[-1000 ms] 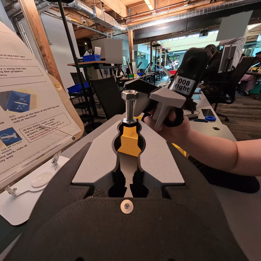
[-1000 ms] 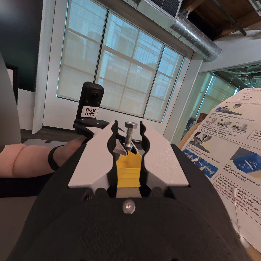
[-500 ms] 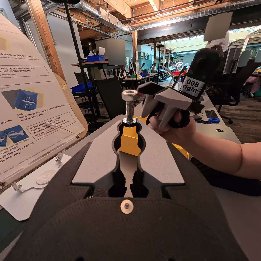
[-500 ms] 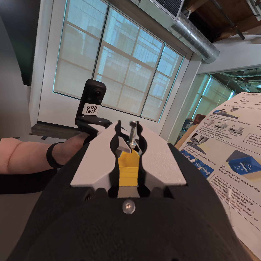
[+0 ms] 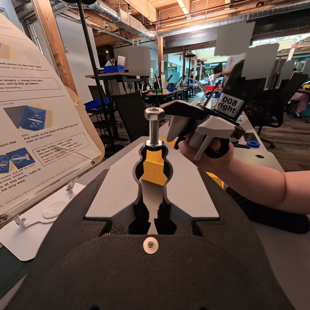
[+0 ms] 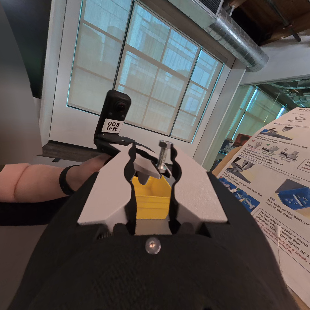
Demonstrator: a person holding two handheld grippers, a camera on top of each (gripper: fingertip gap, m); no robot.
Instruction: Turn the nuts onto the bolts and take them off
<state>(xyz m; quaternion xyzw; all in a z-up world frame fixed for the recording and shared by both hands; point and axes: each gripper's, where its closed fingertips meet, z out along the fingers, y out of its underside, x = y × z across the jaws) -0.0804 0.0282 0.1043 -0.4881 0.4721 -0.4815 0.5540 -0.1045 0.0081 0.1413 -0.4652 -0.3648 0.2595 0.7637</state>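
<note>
Bolt (image 5: 154, 129) head hidden in left gripper (image 5: 153, 147) tips; we can't read right gripper (image 6: 151, 161) contact; yellow bin (image 6: 151, 201) mostly occluded.

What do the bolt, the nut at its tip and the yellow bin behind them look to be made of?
The bolt looks like bright plated steel: silvery, with sharp threads that catch the light. The nut looks the same, with shiny hex flats. The yellow bin looks like moulded plastic: an even, opaque colour, a smooth, slightly glossy wall and a stepped rim. The exact metal or plating cannot be told.
</note>
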